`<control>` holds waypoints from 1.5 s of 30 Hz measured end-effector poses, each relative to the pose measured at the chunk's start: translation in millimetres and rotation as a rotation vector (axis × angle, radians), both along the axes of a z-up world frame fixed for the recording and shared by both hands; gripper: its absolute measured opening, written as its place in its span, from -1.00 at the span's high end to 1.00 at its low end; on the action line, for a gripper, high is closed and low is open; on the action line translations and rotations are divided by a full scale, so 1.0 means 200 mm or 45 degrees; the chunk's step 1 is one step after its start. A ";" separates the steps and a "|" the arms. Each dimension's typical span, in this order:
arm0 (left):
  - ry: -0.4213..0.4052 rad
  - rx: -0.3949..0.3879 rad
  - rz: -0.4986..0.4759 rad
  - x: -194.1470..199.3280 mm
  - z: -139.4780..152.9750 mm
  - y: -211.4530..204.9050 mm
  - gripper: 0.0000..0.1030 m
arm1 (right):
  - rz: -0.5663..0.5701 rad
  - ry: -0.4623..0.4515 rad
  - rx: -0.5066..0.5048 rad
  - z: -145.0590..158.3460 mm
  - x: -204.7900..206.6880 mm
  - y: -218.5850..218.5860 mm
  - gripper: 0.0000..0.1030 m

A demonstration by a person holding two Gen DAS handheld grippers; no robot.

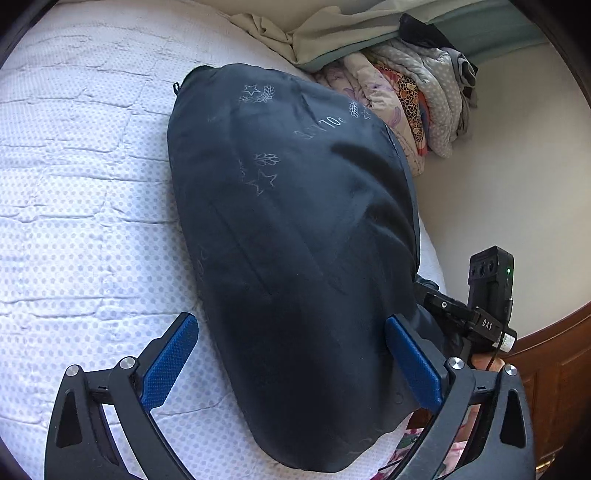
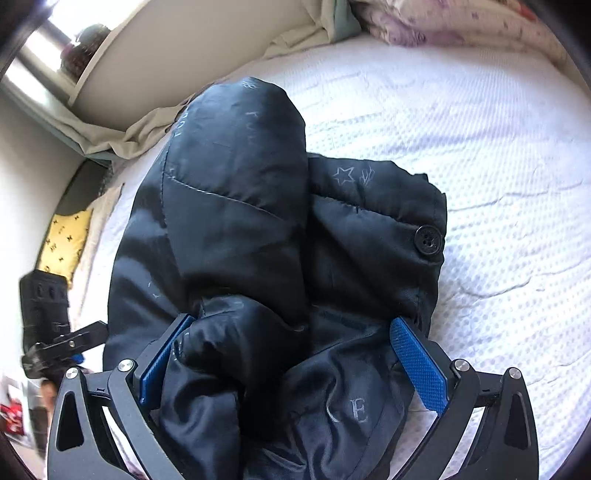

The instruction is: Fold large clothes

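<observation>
A dark navy padded jacket (image 1: pixel 295 236) with printed stars and letters lies folded in a long bundle on the white bed (image 1: pixel 81 192). My left gripper (image 1: pixel 291 350) is open, its blue pads (image 1: pixel 170 362) spread wide on either side of the bundle's near end. In the right wrist view the jacket (image 2: pixel 251 221) is bunched, with a black button (image 2: pixel 428 239) on its right flap. My right gripper (image 2: pixel 291 354) is open wide, with jacket folds lying between its blue pads (image 2: pixel 421 369). The right gripper also shows in the left wrist view (image 1: pixel 476 317) at the jacket's right edge.
A stack of folded clothes (image 1: pixel 406 107) and a pale sheet (image 1: pixel 332 33) lie at the head of the bed. A white wall (image 1: pixel 517 184) and wooden furniture (image 1: pixel 554 369) stand right of the bed. A yellow patterned cloth (image 2: pixel 66 240) lies at the far side.
</observation>
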State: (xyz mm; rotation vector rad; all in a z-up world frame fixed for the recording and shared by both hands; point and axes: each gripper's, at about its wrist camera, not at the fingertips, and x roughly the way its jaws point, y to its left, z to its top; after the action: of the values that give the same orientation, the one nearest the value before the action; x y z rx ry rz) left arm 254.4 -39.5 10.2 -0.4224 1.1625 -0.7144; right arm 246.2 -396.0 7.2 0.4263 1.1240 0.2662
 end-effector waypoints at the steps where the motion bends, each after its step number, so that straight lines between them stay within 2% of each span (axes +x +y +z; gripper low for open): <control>1: -0.011 0.011 -0.003 0.00 0.00 -0.01 -1.00 | 0.001 0.005 0.003 0.00 0.00 -0.01 -0.99; 3: -0.049 0.048 -0.005 -0.01 0.02 -0.02 -1.00 | 0.004 -0.005 -0.045 0.02 0.01 -0.01 -0.99; 6: -0.103 0.096 -0.011 -0.02 0.04 -0.05 -1.00 | 0.004 -0.110 -0.262 0.11 -0.02 0.08 -0.99; 9: -0.095 0.092 -0.008 -0.01 0.03 -0.06 -1.00 | -0.004 -0.199 -0.468 0.16 -0.07 0.16 -1.00; 12: -0.092 0.090 -0.001 -0.01 0.03 -0.08 -1.00 | -0.032 -0.242 -0.561 0.19 -0.10 0.19 -1.00; 15: -0.104 0.106 0.001 -0.01 0.03 -0.09 -1.00 | -0.069 -0.254 -0.569 0.21 -0.12 0.21 -1.00; 17: -0.099 0.109 -0.002 -0.01 0.03 -0.08 -1.00 | -0.104 -0.197 -0.462 0.19 -0.11 0.17 -1.00; 20: -0.080 0.094 -0.005 -0.01 0.02 -0.07 -1.00 | -0.182 -0.003 -0.064 0.07 -0.08 0.00 -1.00; 21: -0.075 0.088 -0.005 -0.01 0.02 -0.07 -1.00 | -0.187 0.040 0.031 0.03 -0.07 -0.04 -1.00; 23: -0.055 0.063 0.000 -0.01 0.00 -0.06 -1.00 | -0.176 0.081 0.132 -0.03 -0.05 -0.08 -1.00; 27: 0.098 -0.085 -0.001 0.02 -0.10 -0.02 -1.00 | -0.134 0.140 0.306 -0.13 0.00 -0.12 -1.00; 29: 0.141 -0.121 -0.001 0.03 -0.12 -0.01 -1.00 | -0.104 0.146 0.353 -0.16 0.02 -0.13 -1.00; 32: 0.120 -0.123 -0.014 0.01 -0.11 -0.03 -1.00 | -0.082 0.145 0.378 -0.19 0.04 -0.13 -1.00; 35: 0.049 -0.092 -0.028 -0.03 -0.08 -0.08 -1.00 | -0.061 0.136 0.393 -0.22 0.05 -0.11 -1.00; 39: -0.065 -0.038 -0.012 -0.09 0.01 -0.13 -0.85 | -0.039 0.116 0.434 -0.23 0.07 -0.10 -1.00; 41: -0.090 -0.016 -0.008 -0.10 0.04 -0.13 -0.80 | -0.050 0.092 0.463 -0.23 0.07 -0.10 -0.99; 45: -0.143 0.051 0.033 -0.13 0.11 -0.07 -0.78 | -0.023 0.007 0.474 -0.20 0.04 -0.05 -0.82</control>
State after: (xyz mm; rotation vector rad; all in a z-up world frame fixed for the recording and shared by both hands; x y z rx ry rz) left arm 227.7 -53.7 32.9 -0.3585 1.0622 -0.6826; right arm 253.9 -406.6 -32.0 0.7667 1.0765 0.4618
